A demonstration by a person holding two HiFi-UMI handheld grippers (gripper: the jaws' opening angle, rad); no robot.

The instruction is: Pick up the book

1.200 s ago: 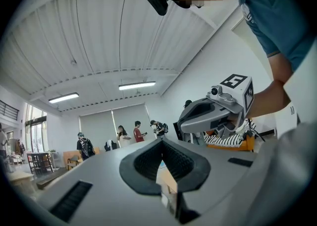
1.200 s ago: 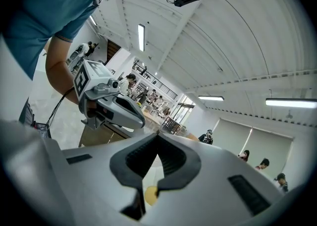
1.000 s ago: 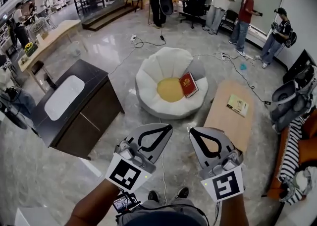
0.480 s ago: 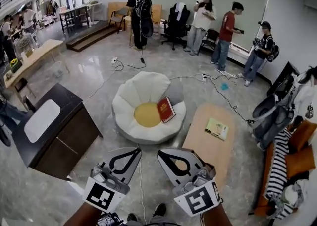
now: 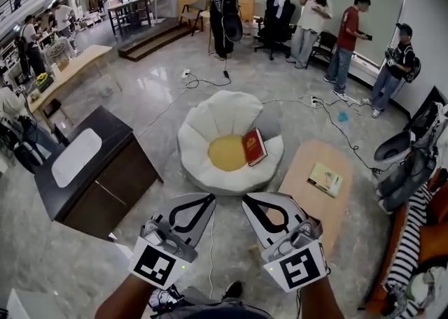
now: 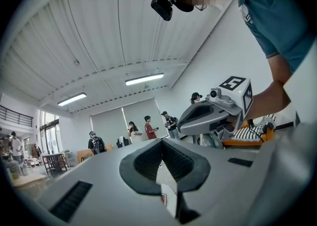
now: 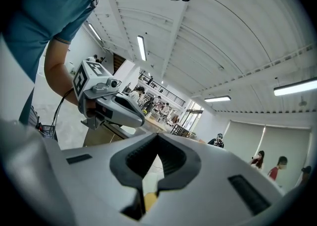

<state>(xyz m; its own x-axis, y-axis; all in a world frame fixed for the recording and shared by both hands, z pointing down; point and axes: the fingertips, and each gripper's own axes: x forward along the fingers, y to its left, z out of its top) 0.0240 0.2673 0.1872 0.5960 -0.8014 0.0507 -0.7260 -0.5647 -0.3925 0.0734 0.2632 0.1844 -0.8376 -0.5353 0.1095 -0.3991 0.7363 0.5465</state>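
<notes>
A red book (image 5: 254,147) lies tilted on the right side of a white petal-shaped beanbag (image 5: 203,136) with a yellow centre, out on the floor ahead of me. My left gripper (image 5: 211,198) and right gripper (image 5: 246,201) are held side by side low in the head view, pointing roughly level towards the beanbag and well short of it. Both have their jaws together with nothing between them. The left gripper view shows its own jaws (image 6: 163,163) closed and the right gripper (image 6: 210,113) alongside. In the right gripper view its jaws (image 7: 157,158) are closed too.
A dark cabinet (image 5: 105,185) with a white top stands left of the beanbag. A low wooden table (image 5: 308,202) on the right carries a yellow-green booklet (image 5: 325,179). Cables cross the floor behind. Several people stand at the back; an orange sofa (image 5: 434,206) lines the right wall.
Both grippers have travelled together across the room and sit lower in the head view than a second ago. Their jaws stay closed. The red book has not moved on the beanbag.
</notes>
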